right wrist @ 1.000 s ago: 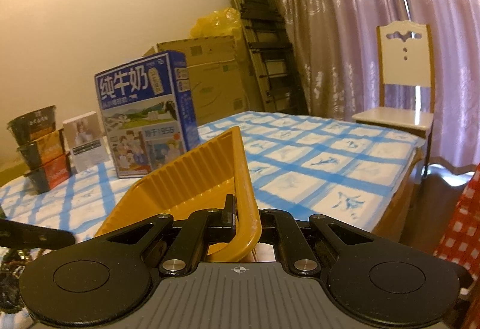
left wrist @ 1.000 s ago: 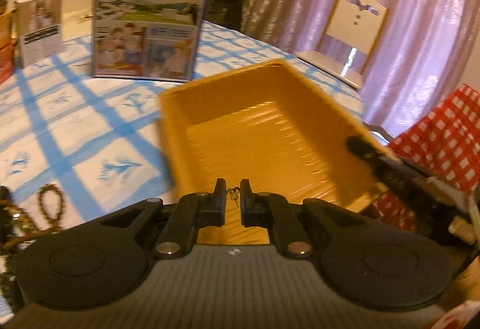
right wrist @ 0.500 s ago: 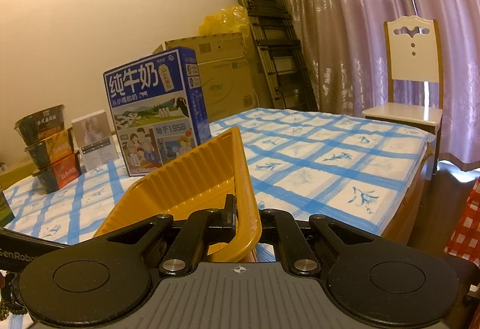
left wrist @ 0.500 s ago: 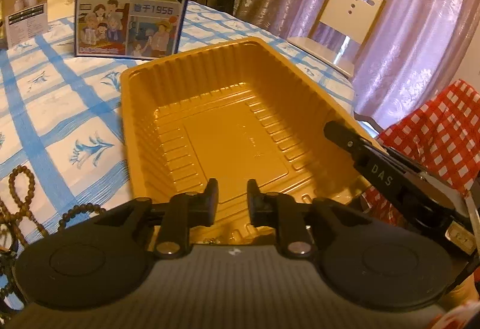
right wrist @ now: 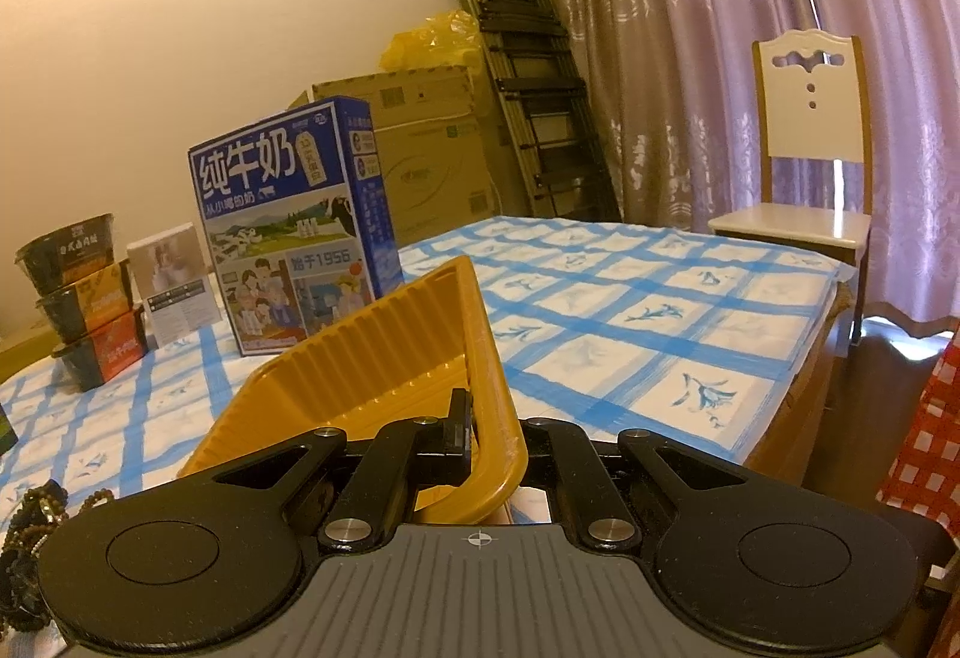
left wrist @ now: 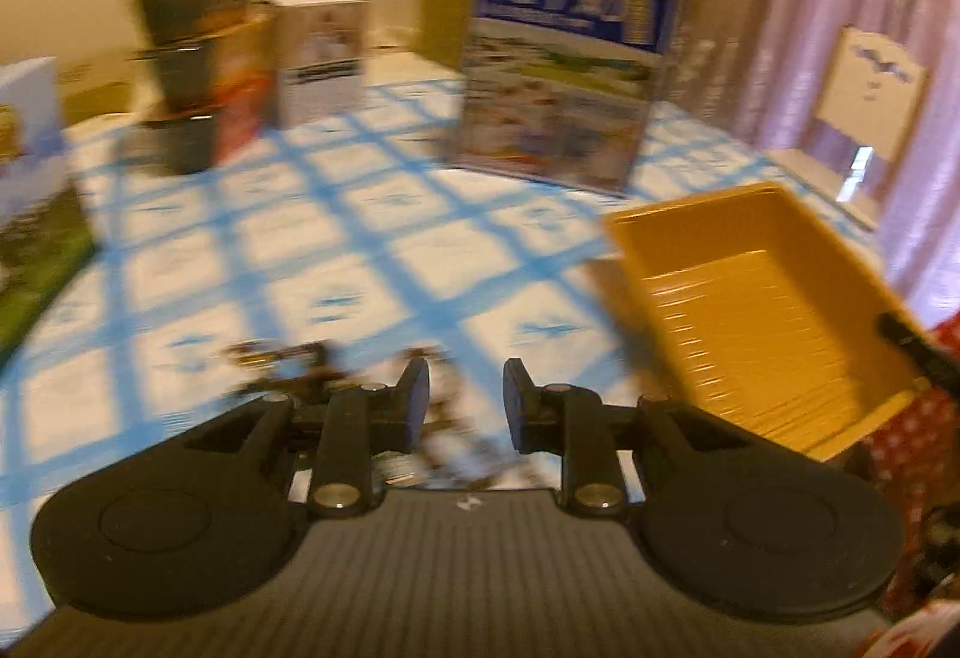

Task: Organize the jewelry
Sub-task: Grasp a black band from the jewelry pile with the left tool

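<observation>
Tongs: the left tongs (left wrist: 465,406), empty and opening, hung above blurred beaded jewelry (left wrist: 282,358) at lower centre, so should descend slowly, while the right tongs (right wrist: 495,442) clamped the yellow tray (right wrist: 384,358) rim steady.

Right gripper (right wrist: 492,433) clamped on the near rim of a tilted yellow tray (right wrist: 384,358), blue-checked tablecloth (right wrist: 630,310), blue milk carton (right wrist: 288,226) behind, dark bead strands (right wrist: 36,508) at lower left

Swung the left gripper (left wrist: 465,397) off the yellow tray (left wrist: 774,310) — out over the checked tablecloth (left wrist: 360,250), above blurred bead strings (left wrist: 282,358) — jaws opening, nothing between them.
</observation>
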`<state>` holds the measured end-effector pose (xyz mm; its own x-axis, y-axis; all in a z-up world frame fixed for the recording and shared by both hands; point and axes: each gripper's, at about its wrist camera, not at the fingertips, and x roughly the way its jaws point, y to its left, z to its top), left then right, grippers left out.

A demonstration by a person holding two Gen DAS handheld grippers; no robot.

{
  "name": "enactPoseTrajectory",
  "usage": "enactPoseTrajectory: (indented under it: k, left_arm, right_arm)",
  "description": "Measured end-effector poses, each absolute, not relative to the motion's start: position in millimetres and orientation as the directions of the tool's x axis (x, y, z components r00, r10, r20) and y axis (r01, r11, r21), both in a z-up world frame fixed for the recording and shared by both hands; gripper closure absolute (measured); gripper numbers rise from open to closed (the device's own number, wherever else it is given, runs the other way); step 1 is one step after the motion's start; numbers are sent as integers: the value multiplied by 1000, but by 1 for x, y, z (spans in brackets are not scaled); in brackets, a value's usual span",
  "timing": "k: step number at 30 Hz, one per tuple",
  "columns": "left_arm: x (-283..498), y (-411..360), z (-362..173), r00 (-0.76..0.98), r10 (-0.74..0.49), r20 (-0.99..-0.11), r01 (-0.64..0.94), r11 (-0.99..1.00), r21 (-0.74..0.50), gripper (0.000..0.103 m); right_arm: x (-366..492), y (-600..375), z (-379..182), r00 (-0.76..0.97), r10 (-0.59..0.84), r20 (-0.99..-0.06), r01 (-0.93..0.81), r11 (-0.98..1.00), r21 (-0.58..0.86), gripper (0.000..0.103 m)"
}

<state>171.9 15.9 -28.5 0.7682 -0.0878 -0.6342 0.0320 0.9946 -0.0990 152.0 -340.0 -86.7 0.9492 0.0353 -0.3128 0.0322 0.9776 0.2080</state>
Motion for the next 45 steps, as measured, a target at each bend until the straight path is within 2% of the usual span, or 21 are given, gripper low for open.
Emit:
enactPoseTrajectory:
  k: [5,13,17,19,34,35,37,40,45]
  left_arm:
    - [152,41,-36,747,-33,-663,-34,996,-87,80]
    - [132,22,-62,680,-91,-727,17,994,-108,80]
    - [138,4,-73,670,-94,-736,46,995,-85,76]
    - [142,-2,-78,665,-101,-740,56,995,-85,71]
    - [161,-11,-94,654,-56,-754,17,998,-59,70]
    - [162,-12,-95,653,-55,-756,16,998,-59,71]
    - [164,-13,-95,654,-55,-755,16,998,-59,81]
    - [165,-15,-96,659,-35,-752,8,999,-39,90]
    - [161,-17,-95,672,-10,-740,8,1000,-7,95]
  right_arm:
    - [152,-341,-87,948,37,-315,31,978,208,97]
    - [150,-339,-85,948,39,-316,26,980,200,97]
    - [149,-336,-85,948,42,-317,21,980,196,97]
    - [149,-334,-84,947,43,-318,22,980,197,97]
    - [152,-330,-84,946,51,-319,14,980,197,97]
    - [152,-330,-84,946,51,-319,14,980,197,97]
    - [152,-331,-84,946,50,-319,15,980,198,97]
    - [152,-331,-84,946,50,-320,15,980,199,97]
    - [152,-330,-84,947,49,-319,15,980,198,97]
